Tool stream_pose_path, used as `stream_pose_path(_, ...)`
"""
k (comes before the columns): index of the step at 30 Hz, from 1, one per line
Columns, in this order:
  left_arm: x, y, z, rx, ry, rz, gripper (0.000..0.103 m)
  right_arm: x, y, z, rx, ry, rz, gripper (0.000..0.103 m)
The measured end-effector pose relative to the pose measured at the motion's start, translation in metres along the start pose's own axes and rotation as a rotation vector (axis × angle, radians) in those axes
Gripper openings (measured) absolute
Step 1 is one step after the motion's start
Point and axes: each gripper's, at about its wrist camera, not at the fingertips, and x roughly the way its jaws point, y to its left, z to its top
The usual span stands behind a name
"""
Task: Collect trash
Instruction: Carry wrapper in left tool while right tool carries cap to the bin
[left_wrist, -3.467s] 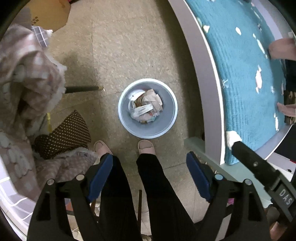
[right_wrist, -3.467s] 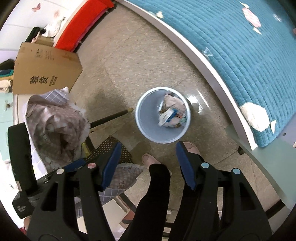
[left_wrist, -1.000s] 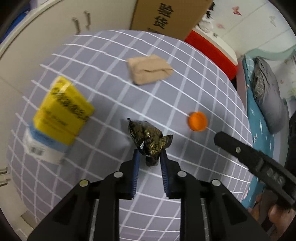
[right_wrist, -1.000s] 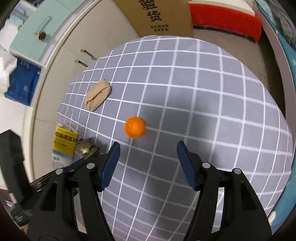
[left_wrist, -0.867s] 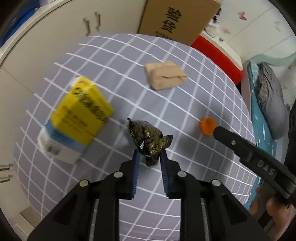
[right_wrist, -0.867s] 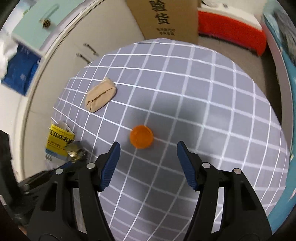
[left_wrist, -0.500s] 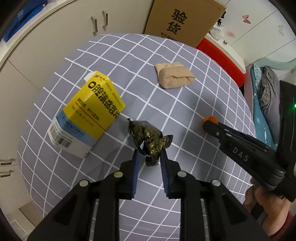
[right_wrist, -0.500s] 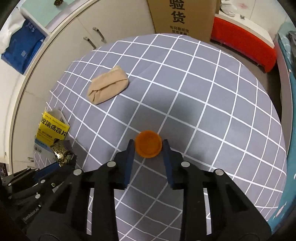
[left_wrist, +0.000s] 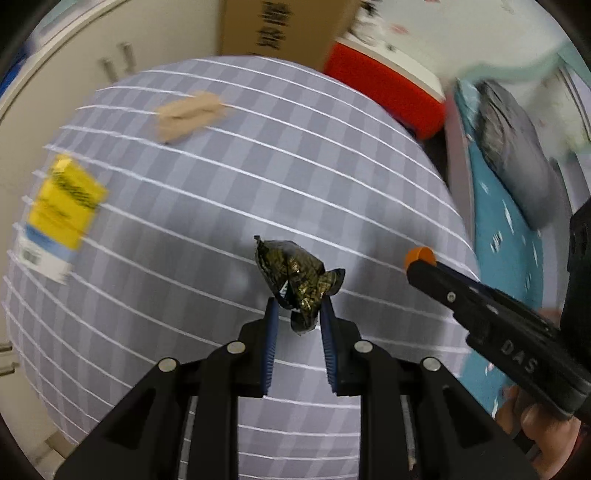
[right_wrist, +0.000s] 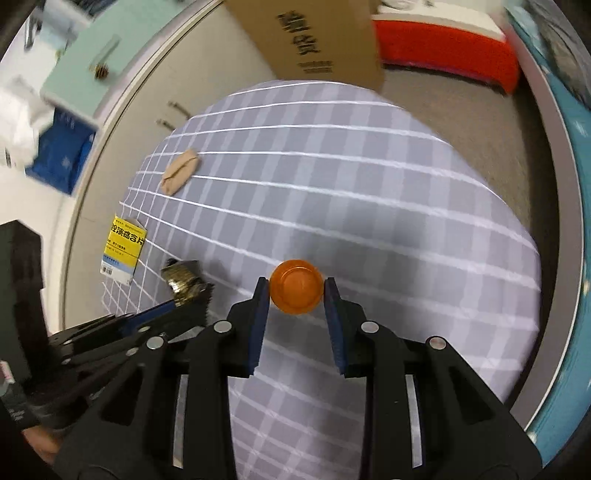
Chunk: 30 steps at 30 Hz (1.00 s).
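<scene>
Over the checked tablecloth, both grippers pointed steeply down: left gripper pinched a crumpled wrapper, right gripper had just closed on an orange cap.

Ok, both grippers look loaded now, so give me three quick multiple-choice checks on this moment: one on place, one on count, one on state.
1. Where is the yellow carton?
A. lying at the tablecloth edge
B. in the right gripper
C. on the bed

2. How many trash pieces lie loose on the cloth?
A. none
B. two
C. four

3. What does the left gripper hold?
A. nothing
B. an orange cap
C. a crumpled dark wrapper

Answers: 1 A, it lies flat by the cloth's edge; 2 B, only the carton and the tan packet; 3 C, the pads pinch the wrapper.
</scene>
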Motion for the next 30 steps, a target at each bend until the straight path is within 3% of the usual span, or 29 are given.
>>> stream_pose_path(12,0.061,-0.217,-0.108,0.337,0.184,-0.117,0.021,-0.105,-0.208,-0.135,0.367,-0.030,-0.062,0.030)
stream_pose_path(19,0.114,-0.284,-0.165,0.422,0.316,-0.107,0.021,-0.114,-0.291,-0.206,0.523,0.004,-0.104,0.030)
stream_pose_path(24,0.142,-0.309,-0.182,0.446,0.364,-0.068,0.021,-0.105,-0.317,-0.224,0.556,0.011,-0.107,0.031)
stream_pose_path(26,0.152,-0.315,-0.184,0.445,0.378,-0.053,0.021,-0.101,-0.326,-0.228,0.566,0.008,-0.102,0.041)
stream_pose_path(27,0.157,-0.318,-0.187,0.447,0.387,-0.045,0.021,-0.099,-0.328,-0.230,0.571,0.004,-0.105,0.057)
stream_pose_path(28,0.159,-0.320,-0.188,0.451,0.391,-0.040,0.021,-0.097,-0.333,-0.232,0.580,-0.001,-0.122,0.063)
stream_pose_path(30,0.164,-0.321,-0.191,0.458,0.400,-0.025,0.021,-0.093,-0.340,-0.234,0.591,0.004,-0.126,0.063)
